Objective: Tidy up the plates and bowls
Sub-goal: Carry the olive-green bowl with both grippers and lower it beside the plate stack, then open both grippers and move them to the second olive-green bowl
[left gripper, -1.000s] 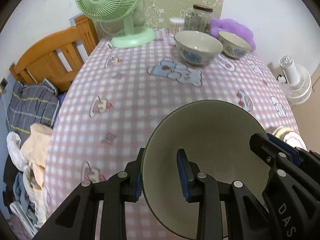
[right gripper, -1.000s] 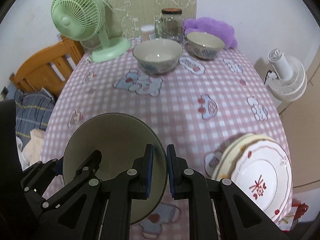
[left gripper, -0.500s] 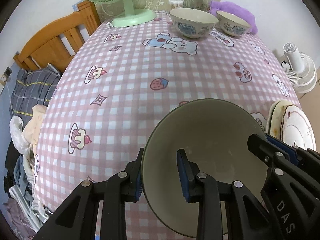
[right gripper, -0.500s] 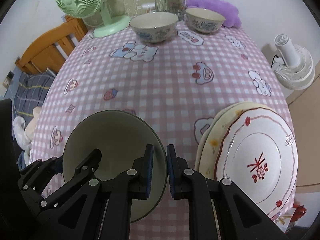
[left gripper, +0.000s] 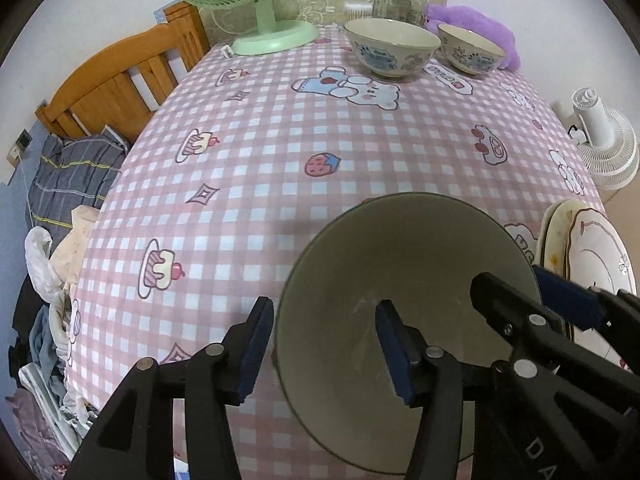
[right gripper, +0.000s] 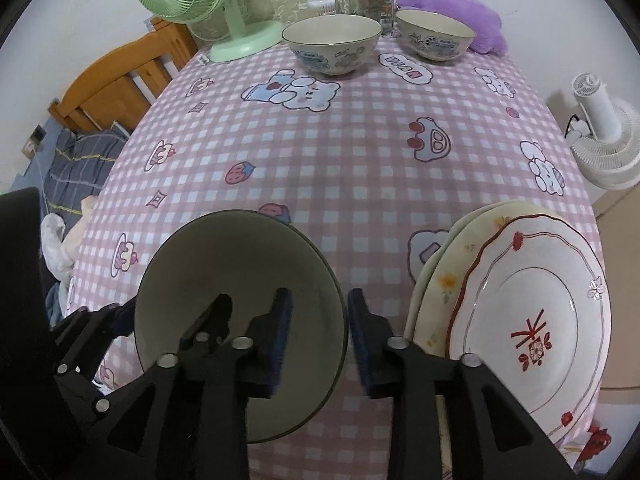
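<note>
Where the left wrist looks down, the left gripper has just been opening, its blue pads now straddling the near-left rim of the grey-green bowl without pressing it; the bowl sits on the pink checked tablecloth, plain and dark-rimmed. From the right wrist, the right gripper has likewise been opening, pads apart either side of the bowl's right rim, just beside stacked plates.

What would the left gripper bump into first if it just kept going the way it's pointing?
Most likely the dark bowl. The left gripper has just been opening, and its fingers straddle the bowl's near rim without pressing it. Going on, steeply downward, it would probably meet that bowl, then the checked tablecloth beneath.
</note>
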`<state>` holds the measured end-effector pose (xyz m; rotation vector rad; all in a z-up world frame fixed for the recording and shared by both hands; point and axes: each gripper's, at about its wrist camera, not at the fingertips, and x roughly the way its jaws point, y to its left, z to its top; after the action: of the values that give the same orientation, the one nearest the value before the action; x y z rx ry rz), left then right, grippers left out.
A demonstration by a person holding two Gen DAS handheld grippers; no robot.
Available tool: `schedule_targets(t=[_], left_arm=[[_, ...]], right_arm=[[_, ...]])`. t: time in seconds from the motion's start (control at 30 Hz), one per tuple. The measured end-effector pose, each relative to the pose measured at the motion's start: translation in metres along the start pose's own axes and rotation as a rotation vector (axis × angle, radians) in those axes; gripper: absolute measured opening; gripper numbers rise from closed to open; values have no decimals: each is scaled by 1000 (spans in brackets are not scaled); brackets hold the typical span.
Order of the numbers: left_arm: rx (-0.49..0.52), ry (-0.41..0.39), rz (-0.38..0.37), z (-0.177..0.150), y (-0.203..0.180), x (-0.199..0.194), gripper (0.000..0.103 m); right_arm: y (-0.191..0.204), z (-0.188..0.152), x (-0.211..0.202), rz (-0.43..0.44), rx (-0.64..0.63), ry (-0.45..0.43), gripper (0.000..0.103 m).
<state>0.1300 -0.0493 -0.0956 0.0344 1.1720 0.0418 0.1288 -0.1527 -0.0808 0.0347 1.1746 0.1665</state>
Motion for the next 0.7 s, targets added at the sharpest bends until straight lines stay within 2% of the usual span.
schedule_targets(t=[0.03, 0.07, 0.1, 0.23, 0.47, 0.57, 0.7], left_arm=[[-3, -3, -12, 1, 2, -2, 67], [-5, -15, -29, 2, 4, -4, 70], [-1, -28, -39, 3, 5, -7, 72], [25, -51, -88, 18, 14, -15, 81], [83, -122, -124, 53, 27, -33, 83], [93, -160, -138, 72, 29, -40, 83], [102, -198, -147, 98, 28, -49, 83]], right_arm=[[1, 0, -1, 1, 0, -8, 49], [1, 1, -3, 10, 5, -17, 62], [2, 2, -5, 15, 8, -25, 67], [10, 11, -15, -7, 18, -71, 69], [27, 42, -35, -56, 54, -140, 70], [30, 59, -44, -79, 59, -183, 76], [27, 81, -55, -90, 79, -218, 78]])
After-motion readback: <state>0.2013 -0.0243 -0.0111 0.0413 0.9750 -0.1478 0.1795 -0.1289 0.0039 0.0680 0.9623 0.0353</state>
